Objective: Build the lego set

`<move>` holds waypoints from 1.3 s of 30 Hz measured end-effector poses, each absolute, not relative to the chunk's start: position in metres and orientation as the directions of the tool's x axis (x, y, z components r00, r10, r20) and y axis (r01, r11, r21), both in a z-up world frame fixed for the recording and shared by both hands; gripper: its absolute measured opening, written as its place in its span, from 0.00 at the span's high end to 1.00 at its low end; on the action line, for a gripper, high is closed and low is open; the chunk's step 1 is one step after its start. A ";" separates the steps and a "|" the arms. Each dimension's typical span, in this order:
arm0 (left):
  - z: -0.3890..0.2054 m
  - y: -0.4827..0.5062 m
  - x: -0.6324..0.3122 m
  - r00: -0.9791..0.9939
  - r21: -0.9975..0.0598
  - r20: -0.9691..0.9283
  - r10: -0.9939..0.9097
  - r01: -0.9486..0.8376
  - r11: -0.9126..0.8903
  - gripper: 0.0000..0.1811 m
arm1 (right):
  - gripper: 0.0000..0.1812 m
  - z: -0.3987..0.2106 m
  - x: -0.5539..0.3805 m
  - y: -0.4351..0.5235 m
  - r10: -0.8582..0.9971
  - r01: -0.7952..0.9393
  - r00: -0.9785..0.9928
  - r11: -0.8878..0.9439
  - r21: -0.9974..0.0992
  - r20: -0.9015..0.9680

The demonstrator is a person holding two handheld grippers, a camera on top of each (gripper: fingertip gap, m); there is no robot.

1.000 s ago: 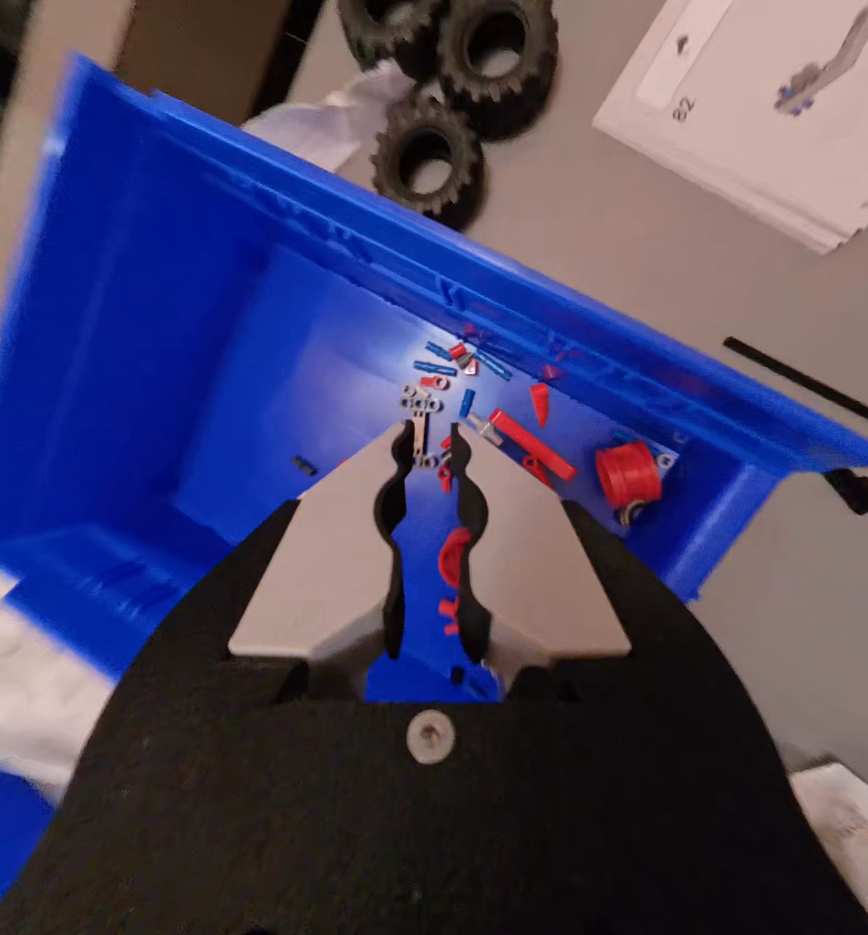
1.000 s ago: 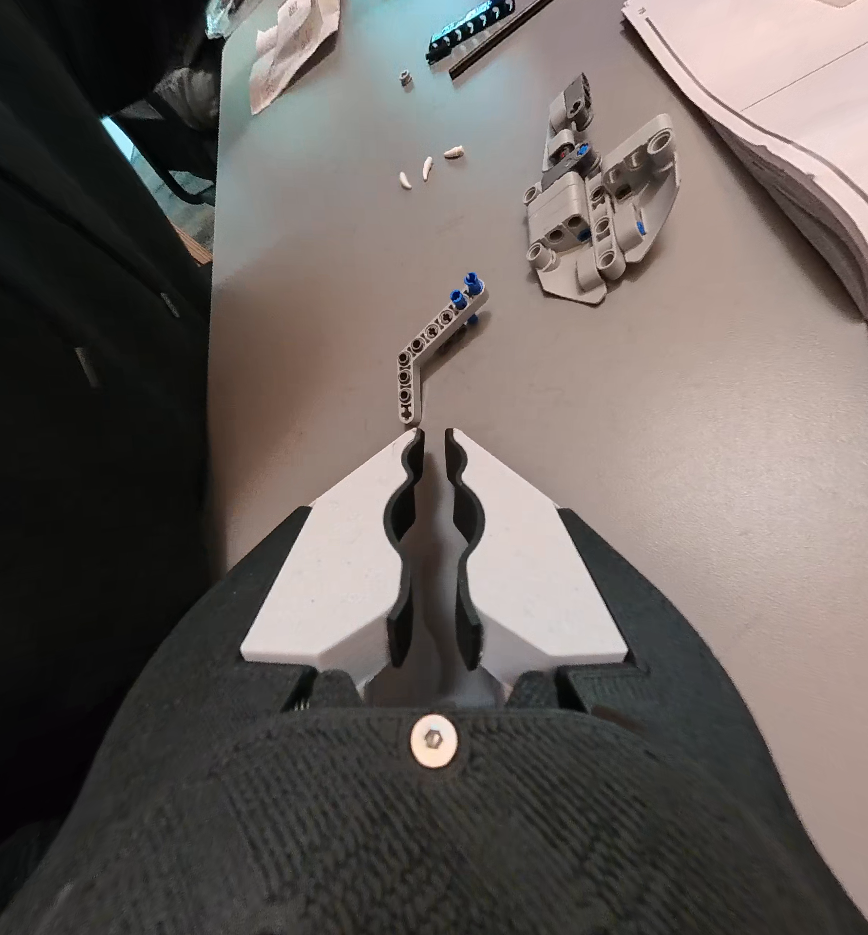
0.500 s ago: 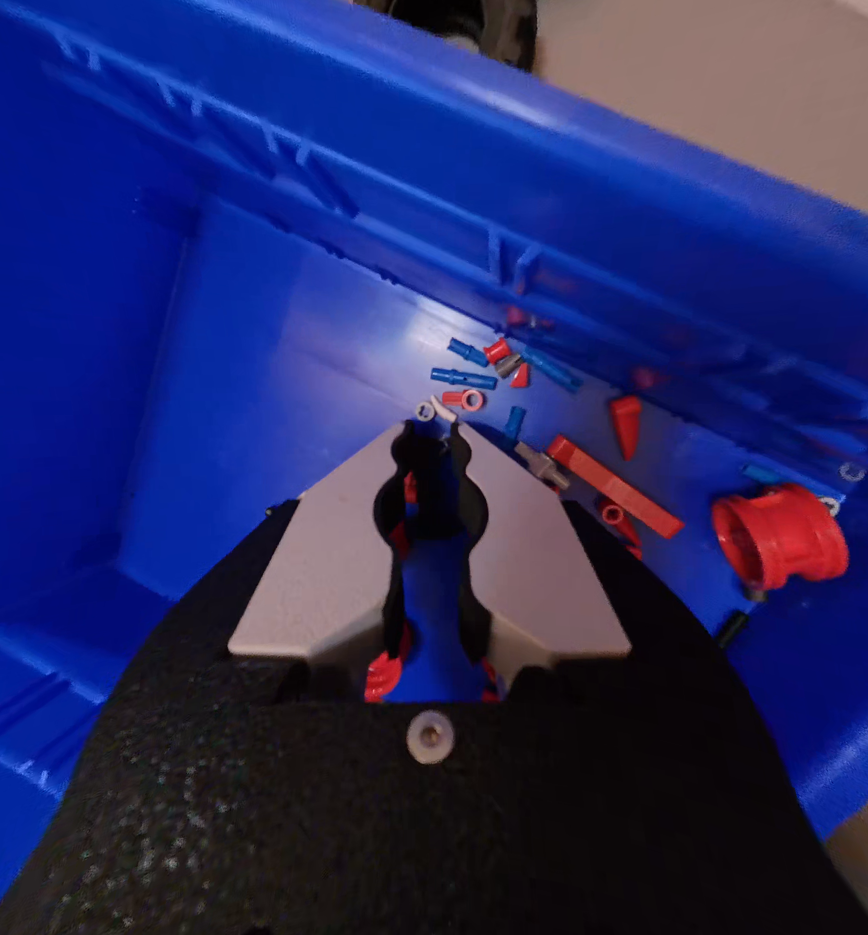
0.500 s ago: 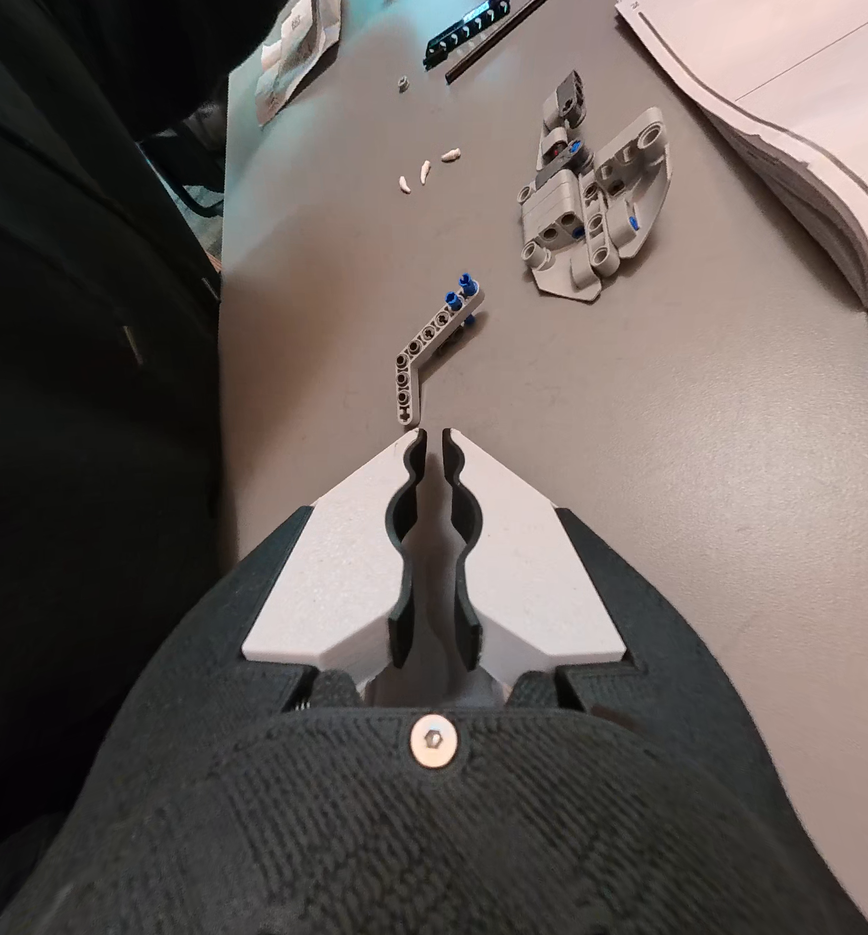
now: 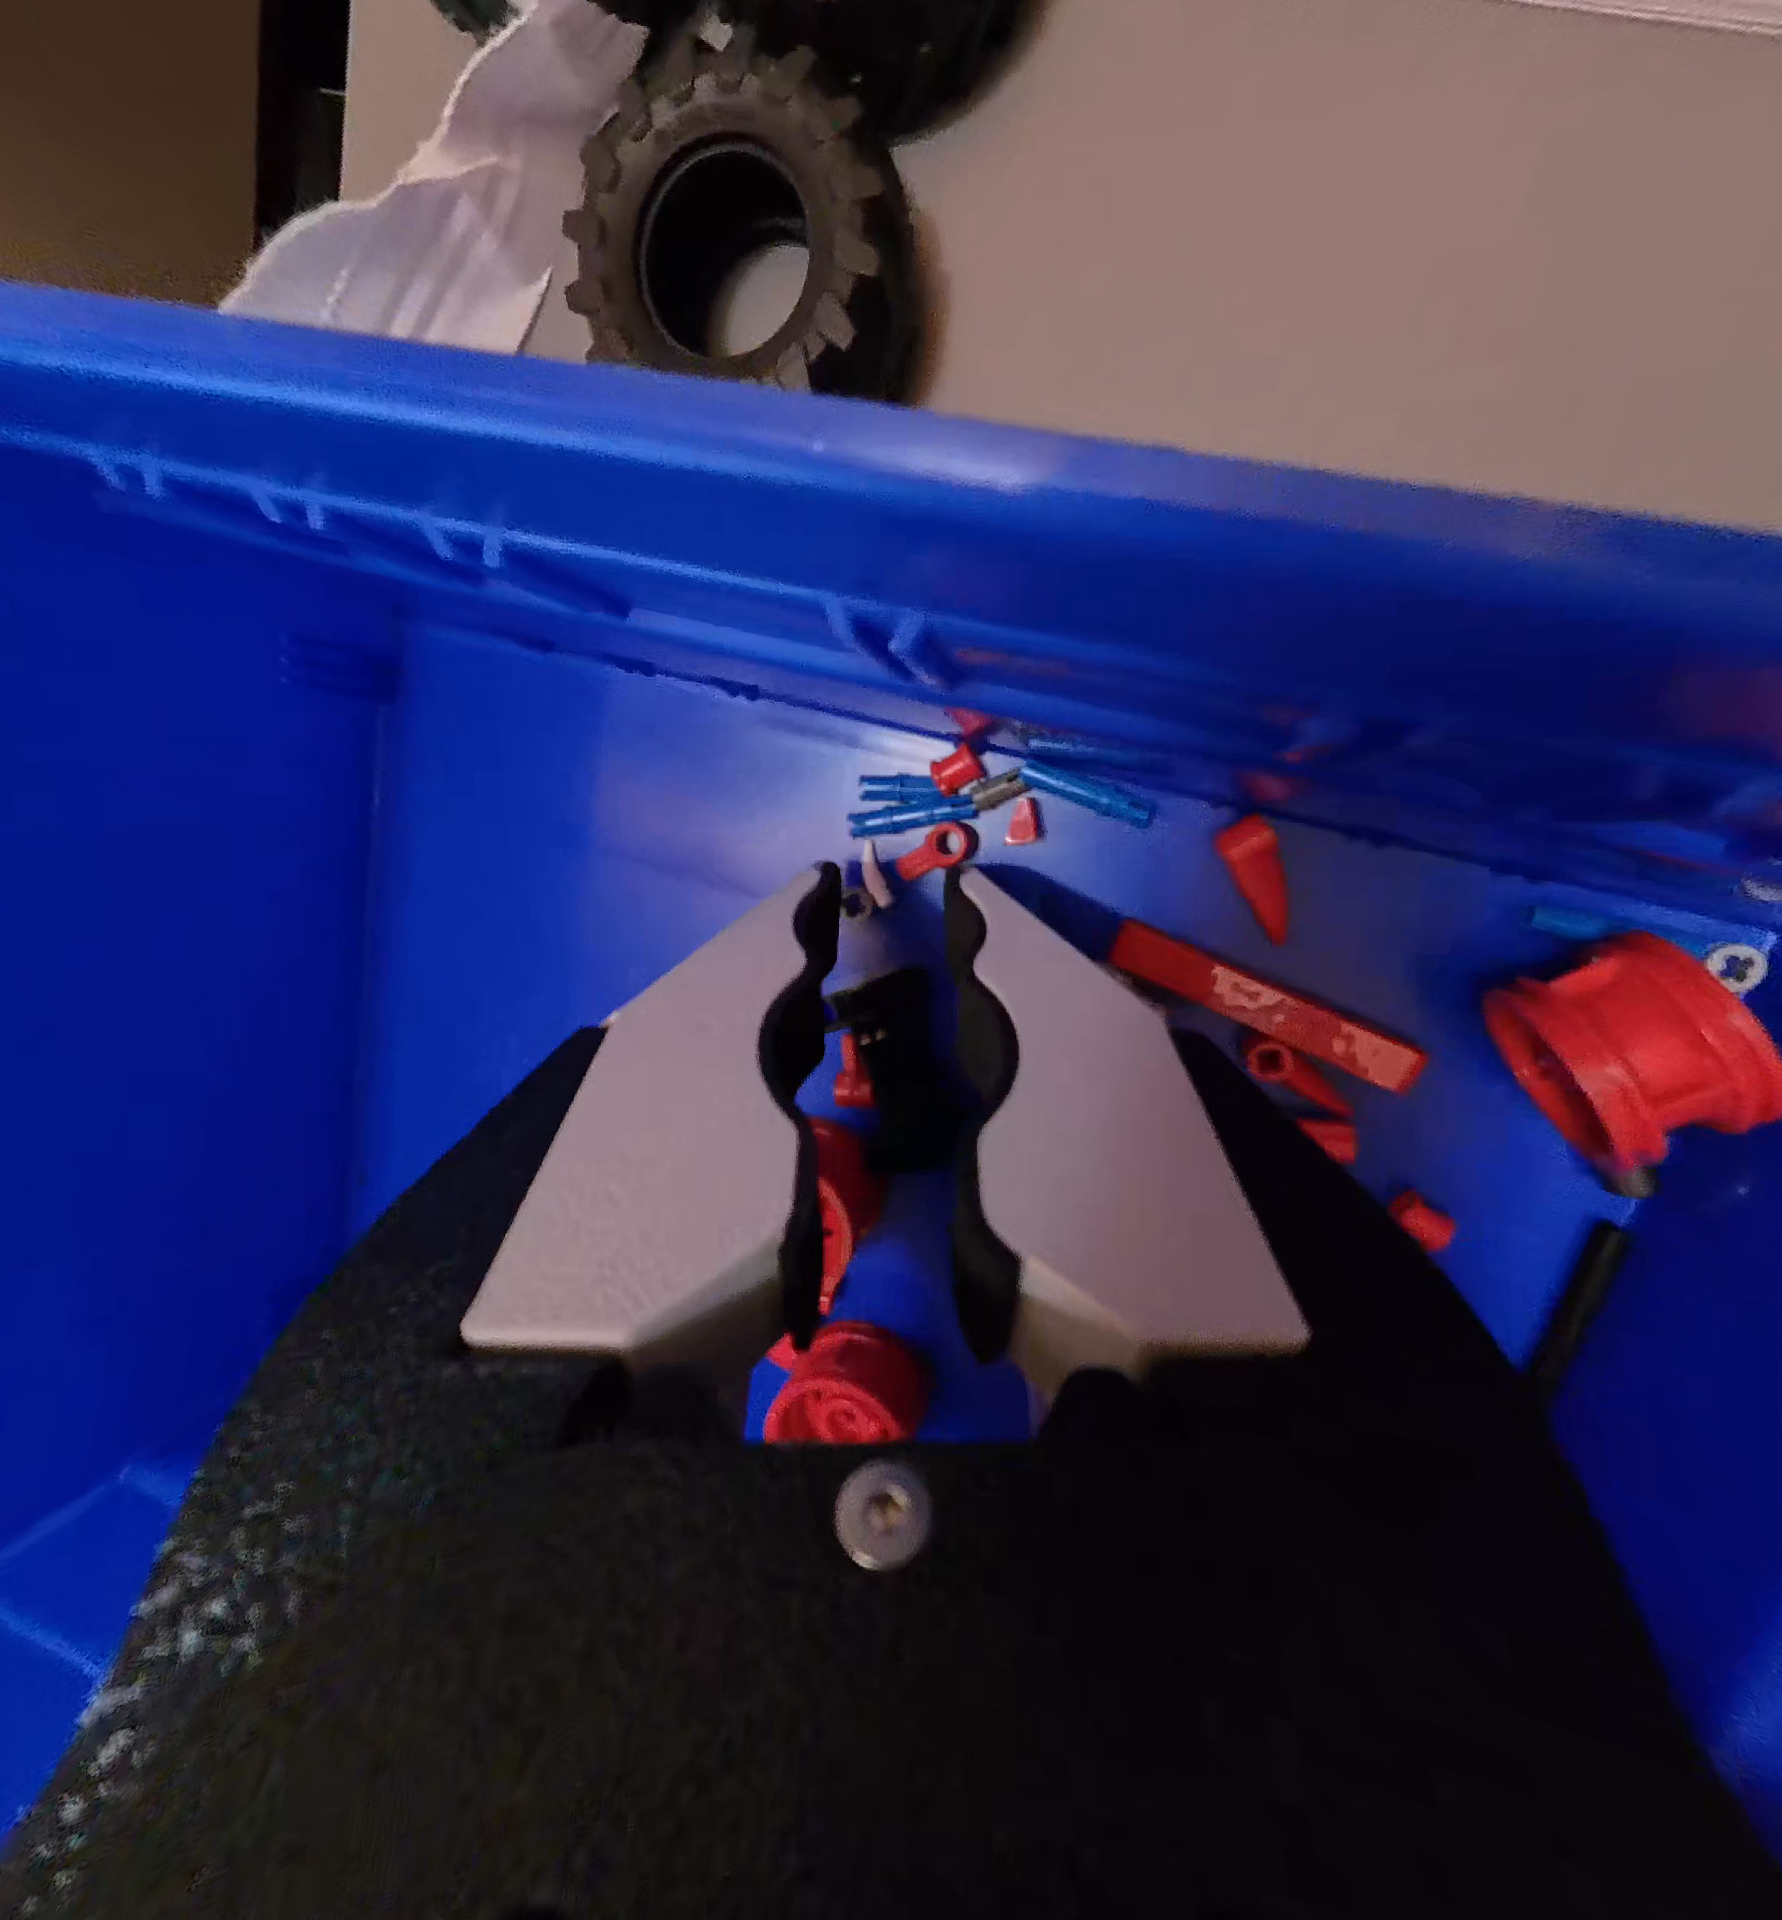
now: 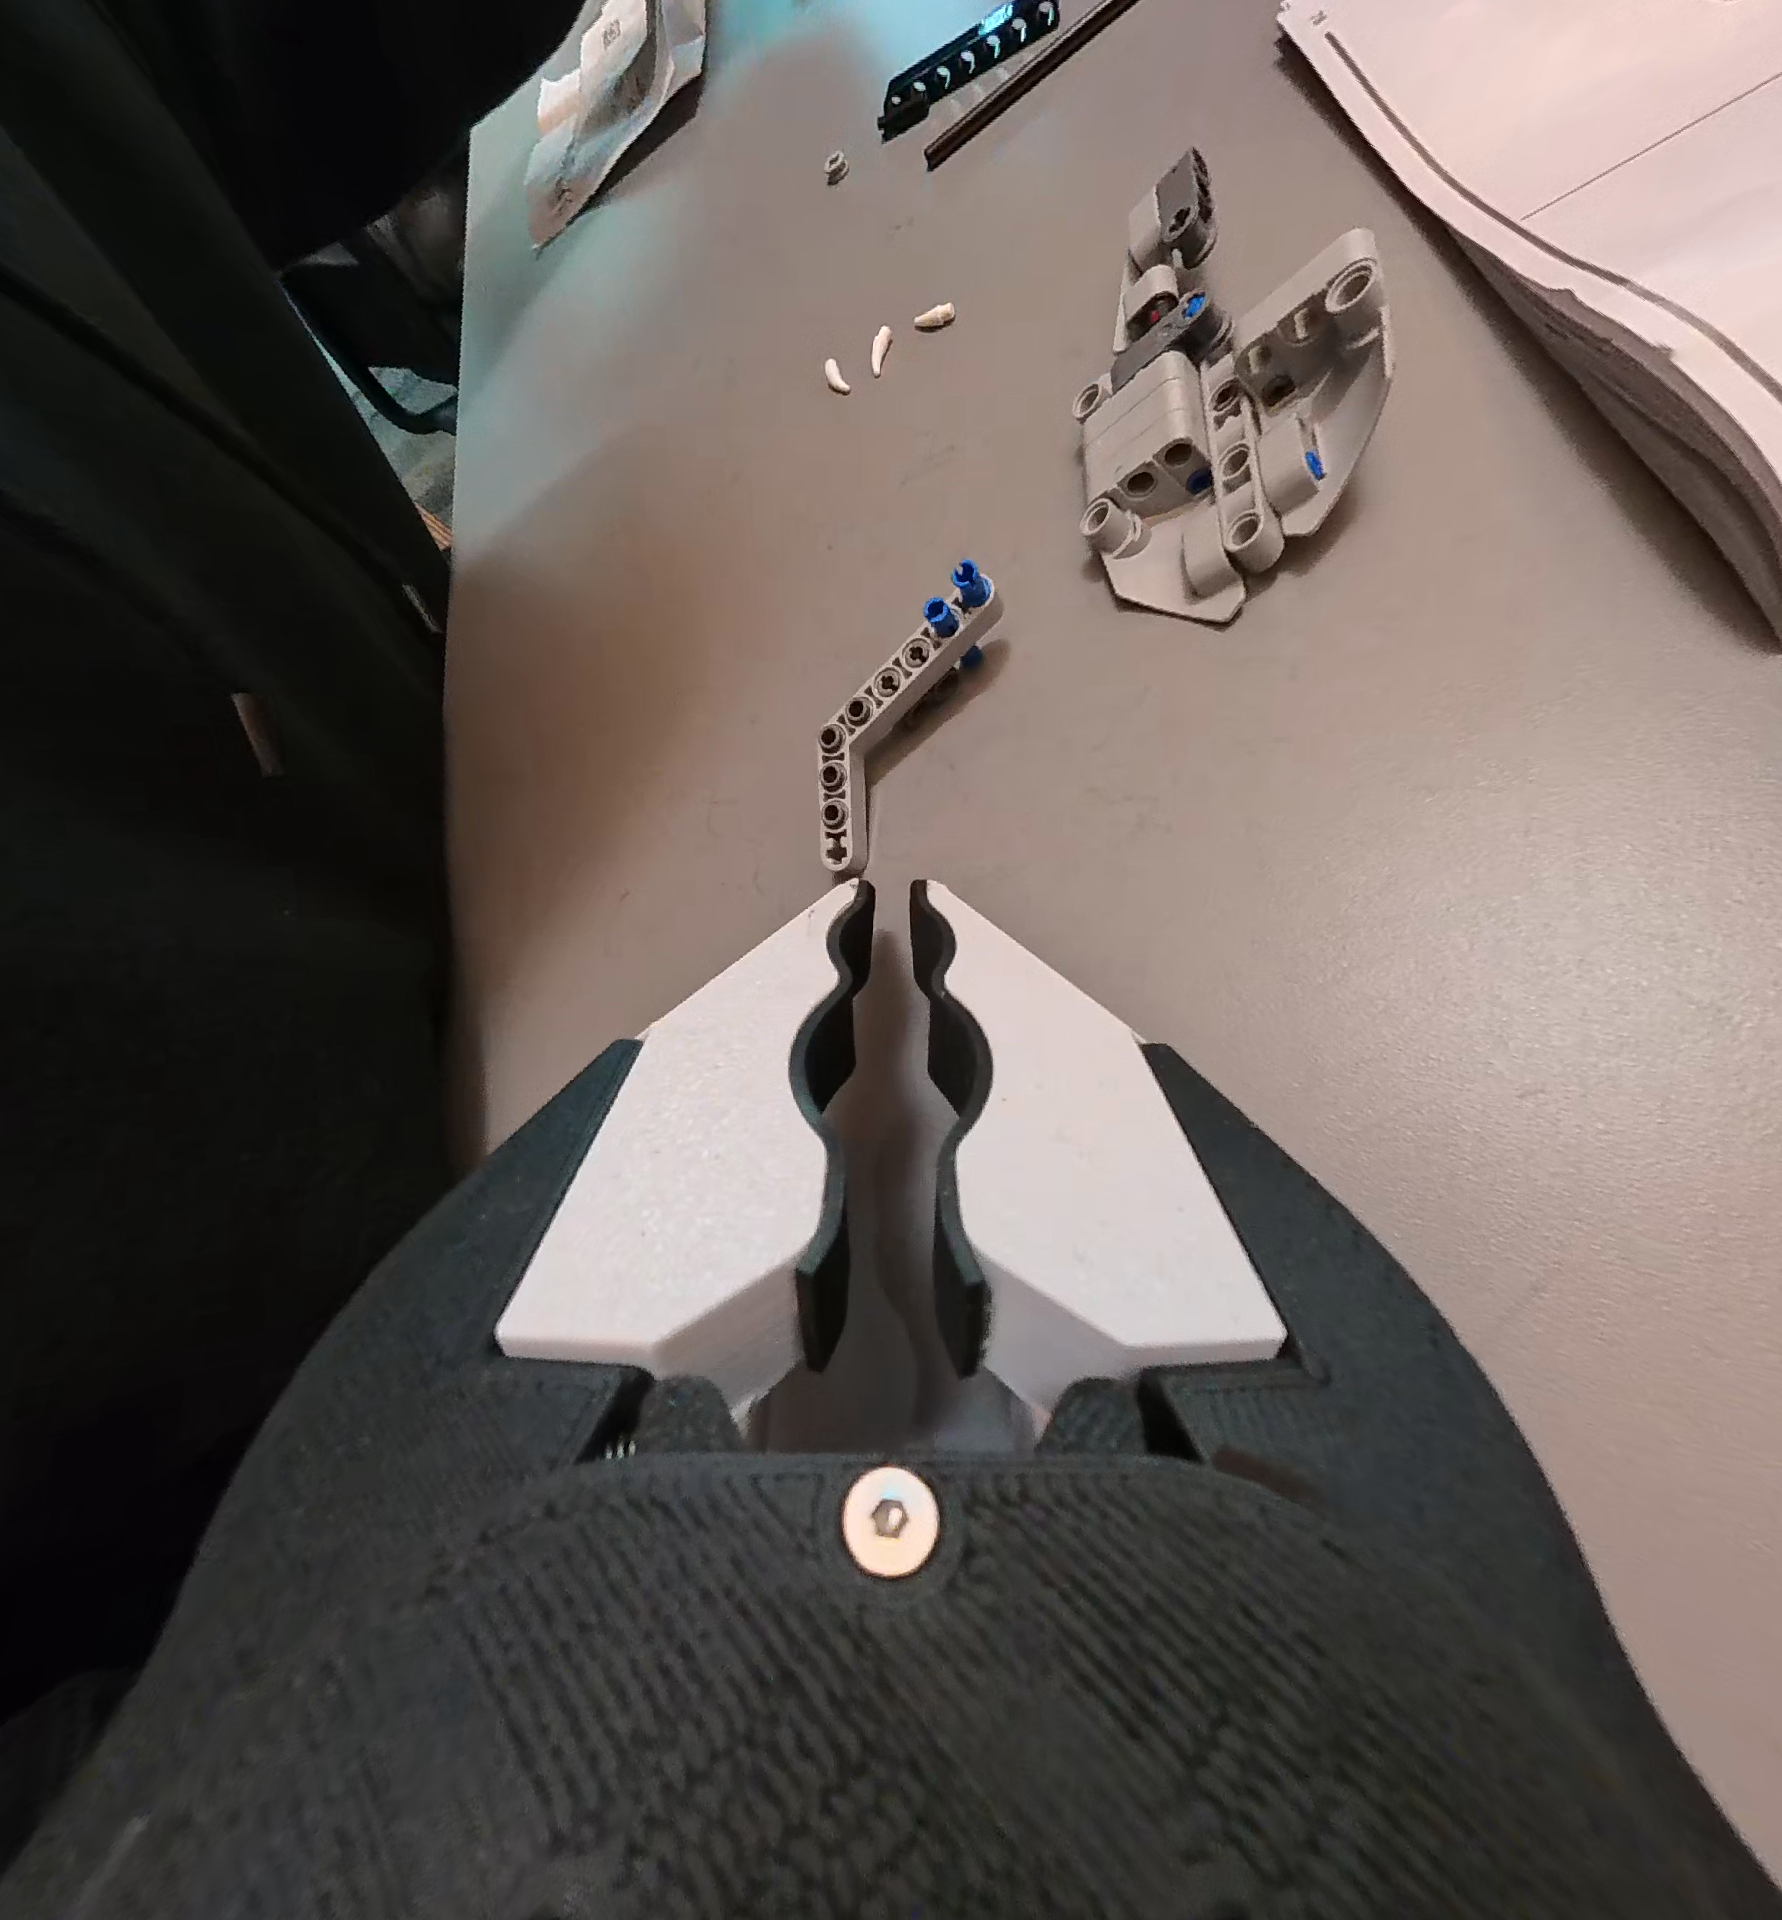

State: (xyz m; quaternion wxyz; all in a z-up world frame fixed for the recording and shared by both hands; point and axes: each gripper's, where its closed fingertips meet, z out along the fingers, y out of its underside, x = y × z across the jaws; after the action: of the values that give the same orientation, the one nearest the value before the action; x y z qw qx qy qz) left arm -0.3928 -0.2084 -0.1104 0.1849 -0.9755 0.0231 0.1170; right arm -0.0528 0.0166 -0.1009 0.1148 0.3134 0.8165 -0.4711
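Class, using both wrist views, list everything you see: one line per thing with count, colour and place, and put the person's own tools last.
Bin: one, blue, holds loose parts.
Wheel hub: one, red, bin's right side.
Long pins: several, blue, against the bin's far wall.
Flat beam: one, red, right of the fingers.
Tyre: at least one, black, on the table behind the bin.
Bent beam: one, grey, two blue pins at its far end.
Sub-assembly: one, grey, mid-table.
Teeth pieces: three, white, far table.
Booklet: one, white, right edge.
Left hand-held gripper: open, inside the bin.
Right hand-held gripper: slightly open, empty.
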 end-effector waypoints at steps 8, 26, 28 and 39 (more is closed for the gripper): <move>-0.115 -0.210 -0.392 0.993 -0.348 -0.095 0.065 0.028 -0.937 0.99 | 0.97 -0.101 -0.052 0.016 0.401 0.620 -0.777 0.360 -0.697 -0.485; 0.089 -0.198 -0.349 0.804 -0.699 -0.503 0.317 -0.163 -0.696 1.00 | 0.76 -0.082 -0.069 0.033 0.520 0.563 -0.758 0.219 -0.797 -0.393; 0.109 -0.175 -0.308 0.808 -0.724 -0.519 0.280 -0.241 -0.647 1.00 | 0.74 -0.077 -0.067 0.036 0.533 0.534 -0.763 0.200 -0.822 -0.366; -0.003 -0.012 -0.092 0.800 -0.699 -0.588 -0.122 -0.578 -0.421 1.00 | 0.84 -0.041 -0.050 0.035 0.547 0.310 -0.816 0.139 -0.941 -0.188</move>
State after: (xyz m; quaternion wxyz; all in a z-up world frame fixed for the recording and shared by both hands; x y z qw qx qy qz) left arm -0.0918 -0.0119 -0.0031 0.4926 -0.8106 0.2161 0.2314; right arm -0.0495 0.0349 -0.0405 -0.1004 0.2864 0.7478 -0.5905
